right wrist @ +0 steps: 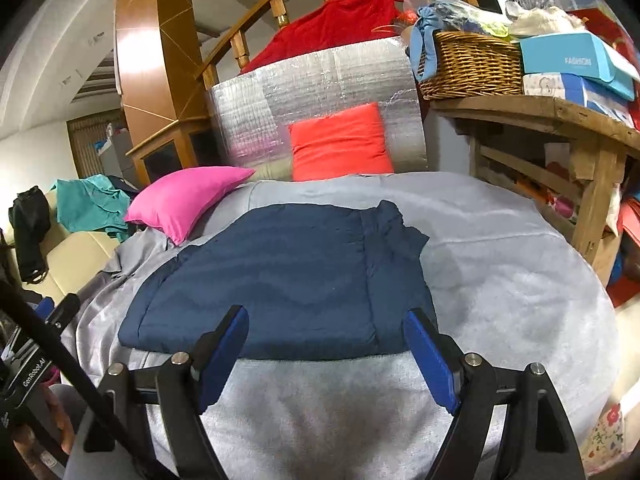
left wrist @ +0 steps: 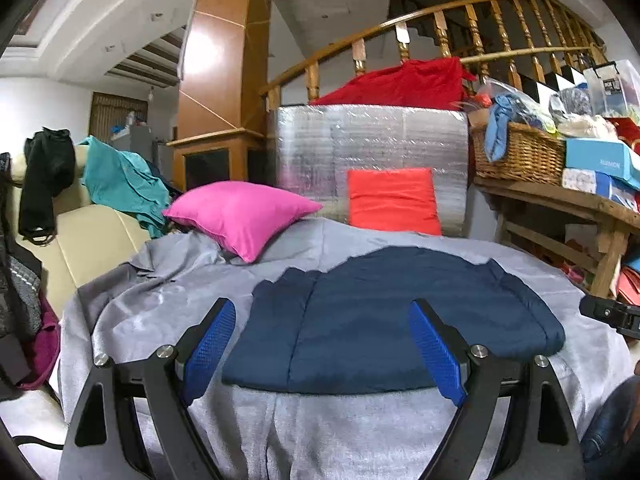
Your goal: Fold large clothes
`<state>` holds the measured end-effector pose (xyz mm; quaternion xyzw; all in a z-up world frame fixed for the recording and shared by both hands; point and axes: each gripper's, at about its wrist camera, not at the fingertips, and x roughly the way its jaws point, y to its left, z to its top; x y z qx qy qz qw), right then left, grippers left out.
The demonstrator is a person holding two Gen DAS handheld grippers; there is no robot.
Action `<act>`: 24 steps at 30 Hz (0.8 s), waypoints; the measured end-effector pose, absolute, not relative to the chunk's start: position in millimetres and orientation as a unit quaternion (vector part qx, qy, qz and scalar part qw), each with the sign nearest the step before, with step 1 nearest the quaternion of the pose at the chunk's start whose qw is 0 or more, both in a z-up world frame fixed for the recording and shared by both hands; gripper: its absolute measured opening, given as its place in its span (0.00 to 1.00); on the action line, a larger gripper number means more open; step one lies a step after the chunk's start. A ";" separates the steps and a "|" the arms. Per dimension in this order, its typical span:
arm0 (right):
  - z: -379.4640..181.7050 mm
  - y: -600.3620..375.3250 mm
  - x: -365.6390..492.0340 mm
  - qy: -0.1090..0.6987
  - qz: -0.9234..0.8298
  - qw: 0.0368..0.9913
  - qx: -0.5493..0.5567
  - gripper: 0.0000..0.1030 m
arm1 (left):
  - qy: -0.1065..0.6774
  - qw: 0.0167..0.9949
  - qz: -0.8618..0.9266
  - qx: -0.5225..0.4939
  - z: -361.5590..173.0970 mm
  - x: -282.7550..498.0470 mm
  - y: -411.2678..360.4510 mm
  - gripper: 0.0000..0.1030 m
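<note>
Navy garment (left wrist: 384,320) lies folded into a rough rectangle, flat on the grey sheet (left wrist: 304,432), near its middle. Far right corner looks rumpled in the right wrist view. Left gripper (left wrist: 326,354) hangs over the near edge, jaws wide apart, nothing between them. Right gripper (right wrist: 326,354) same: wide open, empty, just short of the near edge. Pink pillow (left wrist: 240,216) and orange cushion (left wrist: 394,200) sit behind. Fold looks mostly done; likely next is a final fold or smoothing that corner, needing both grippers to pinch an edge.
</note>
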<state>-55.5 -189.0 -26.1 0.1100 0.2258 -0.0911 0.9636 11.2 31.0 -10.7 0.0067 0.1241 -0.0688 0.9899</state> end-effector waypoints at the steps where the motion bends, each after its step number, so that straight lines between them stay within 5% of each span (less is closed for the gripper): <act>1: -26.6 -188.5 -54.9 0.226 -0.089 0.964 0.110 0.80 | 0.124 0.990 -0.072 0.004 -10.6 10.8 31.6 0.86; 16: -24.5 -189.0 -57.6 0.226 -0.102 0.963 0.106 0.80 | 0.153 0.986 -0.073 0.003 -9.8 15.8 34.0 0.86; 24: 12.6 -197.3 -52.0 0.290 -0.117 0.939 0.145 0.80 | 0.289 0.955 -0.067 0.007 36.8 27.4 23.4 0.86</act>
